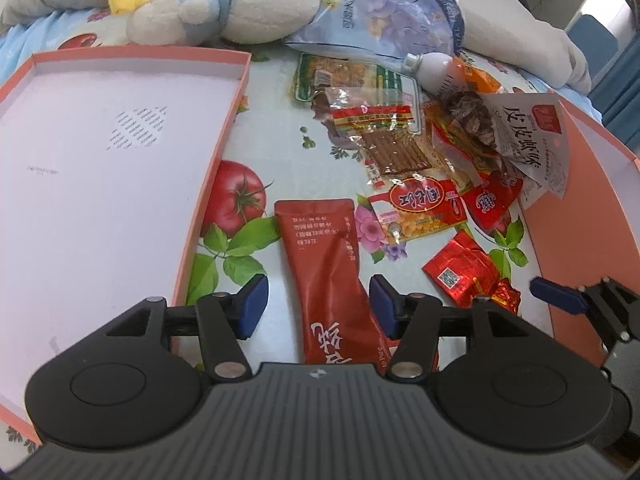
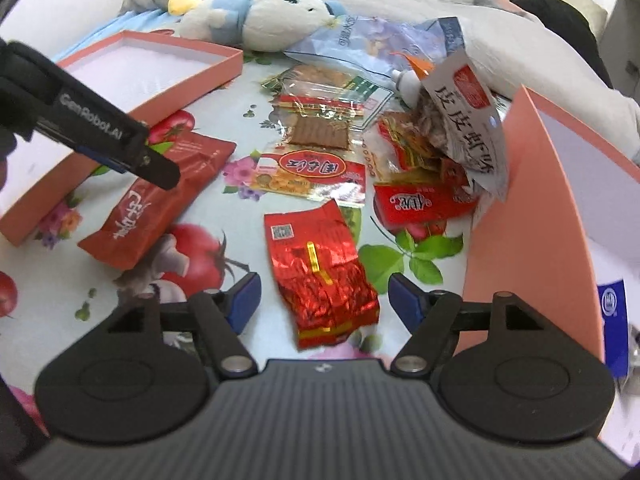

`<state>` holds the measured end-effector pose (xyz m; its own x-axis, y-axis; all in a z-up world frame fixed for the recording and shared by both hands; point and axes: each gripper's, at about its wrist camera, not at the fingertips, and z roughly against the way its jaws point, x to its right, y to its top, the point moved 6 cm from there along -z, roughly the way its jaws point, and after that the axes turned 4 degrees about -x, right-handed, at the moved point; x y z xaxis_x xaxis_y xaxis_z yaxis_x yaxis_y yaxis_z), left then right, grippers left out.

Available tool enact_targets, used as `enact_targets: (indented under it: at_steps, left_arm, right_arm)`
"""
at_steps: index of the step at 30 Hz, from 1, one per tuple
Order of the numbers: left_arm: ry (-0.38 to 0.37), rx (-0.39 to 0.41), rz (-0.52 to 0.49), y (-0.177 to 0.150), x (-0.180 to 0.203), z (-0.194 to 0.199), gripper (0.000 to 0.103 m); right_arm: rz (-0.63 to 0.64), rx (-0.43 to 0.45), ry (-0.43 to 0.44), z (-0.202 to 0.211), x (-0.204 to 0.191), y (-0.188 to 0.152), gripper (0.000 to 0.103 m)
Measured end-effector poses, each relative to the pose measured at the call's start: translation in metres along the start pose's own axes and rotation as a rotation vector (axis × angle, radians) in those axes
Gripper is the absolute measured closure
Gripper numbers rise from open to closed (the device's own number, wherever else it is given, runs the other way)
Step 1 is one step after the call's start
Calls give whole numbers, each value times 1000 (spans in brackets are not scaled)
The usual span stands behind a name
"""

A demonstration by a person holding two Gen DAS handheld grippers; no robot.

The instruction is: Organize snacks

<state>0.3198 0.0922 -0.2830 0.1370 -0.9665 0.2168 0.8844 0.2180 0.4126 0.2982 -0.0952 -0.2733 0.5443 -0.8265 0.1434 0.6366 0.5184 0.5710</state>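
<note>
On a flower-and-tomato printed cloth [image 1: 256, 92], loose snack packets lie between two pink cardboard trays. Left gripper [image 1: 316, 306]: jaws apart, blue pads on either side of a long red pouch [image 1: 328, 280] without pressing on it; the pouch lies flat on the cloth, its far end pointing away from the camera, just beside the left tray [image 1: 120, 168], whose white floor is bare apart from faint print. Right gripper [image 2: 324, 300]: jaws likewise apart, straddling a shiny red foil packet [image 2: 320, 276] that rests flat on the cloth, untouched by either pad. In the right wrist view the left gripper's black body crosses the upper left corner, above the red pouch.

Beyond the two tools, from near to far: a red-and-yellow packet with a clear window [image 2: 312, 176], a small red sachet [image 2: 424, 204], a clear packet of brown strips [image 2: 320, 128], and a green-edged packet [image 1: 352, 76] partly under it. A white printed bag [image 2: 468, 128], torn open with dark contents showing, leans against the edge of the right tray [image 2: 532, 216]. A small white bottle [image 1: 436, 72] lies near a pale blue bag [image 1: 380, 20]. A white-and-blue plush toy [image 1: 224, 8] lies on its side at the far edge, against grey bedding [image 1: 500, 12].
</note>
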Motion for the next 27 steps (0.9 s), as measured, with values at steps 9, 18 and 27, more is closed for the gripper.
enact_targets:
  at_steps: [9,18,27]
  left_arm:
    - [21,-6,-47,-3,12,-10,40]
    - [53,-1,-92,-4,16,-19,40]
    - [91,23,-94,-3,17,-23,42]
  right_arm:
    - [3,3,20,-12,-3,1,32]
    - [-22,-9,14,-14,3,-4,32]
    - [-45,-11,113,-10,1,-8,49]
